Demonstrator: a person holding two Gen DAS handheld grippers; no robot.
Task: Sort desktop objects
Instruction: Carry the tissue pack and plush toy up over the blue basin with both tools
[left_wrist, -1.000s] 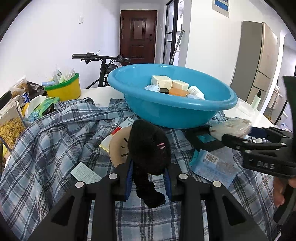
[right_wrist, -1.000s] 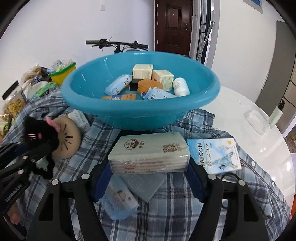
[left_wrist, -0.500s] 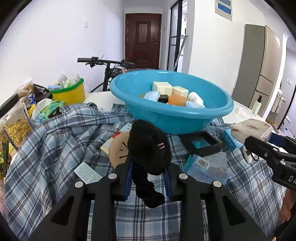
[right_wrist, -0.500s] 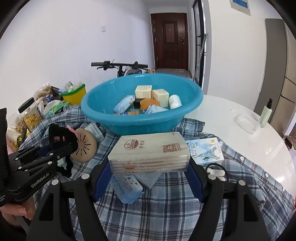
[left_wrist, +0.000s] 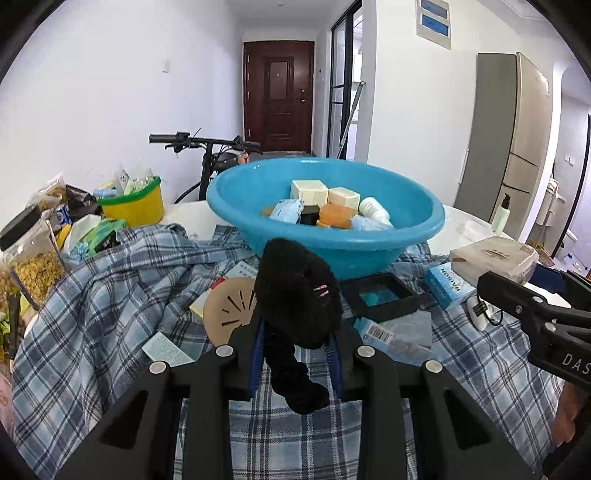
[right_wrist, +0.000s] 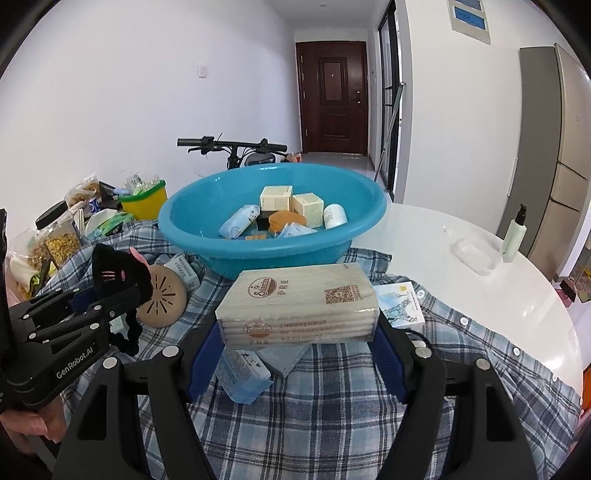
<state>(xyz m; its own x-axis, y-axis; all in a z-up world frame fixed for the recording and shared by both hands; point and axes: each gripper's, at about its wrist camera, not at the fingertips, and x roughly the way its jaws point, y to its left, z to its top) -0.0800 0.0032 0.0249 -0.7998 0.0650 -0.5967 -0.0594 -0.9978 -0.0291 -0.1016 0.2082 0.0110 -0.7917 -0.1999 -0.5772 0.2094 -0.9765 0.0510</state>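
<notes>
My left gripper (left_wrist: 295, 350) is shut on a black plush cat toy (left_wrist: 297, 295) and holds it above the plaid cloth (left_wrist: 110, 295), short of the blue basin (left_wrist: 332, 251). My right gripper (right_wrist: 299, 343) is shut on a beige tissue pack (right_wrist: 299, 299), also above the cloth in front of the basin (right_wrist: 273, 251). The basin holds several small boxes, packets and a white bottle. The right gripper and its pack (left_wrist: 495, 258) show at the right of the left wrist view; the left gripper with the toy (right_wrist: 118, 277) shows at the left of the right wrist view.
On the cloth lie a round tan disc (left_wrist: 229, 310), a black square tray (left_wrist: 384, 297), a blue box (left_wrist: 447, 284) and blue packets (right_wrist: 240, 373). A yellow tub (left_wrist: 133, 203) and snack jars (left_wrist: 33, 258) stand left. A pump bottle (right_wrist: 515, 236) stands on the white table, right.
Both grippers have risen and drawn back from the basin with their loads still held. The basin looks smaller and farther, and more of the cloth shows.
</notes>
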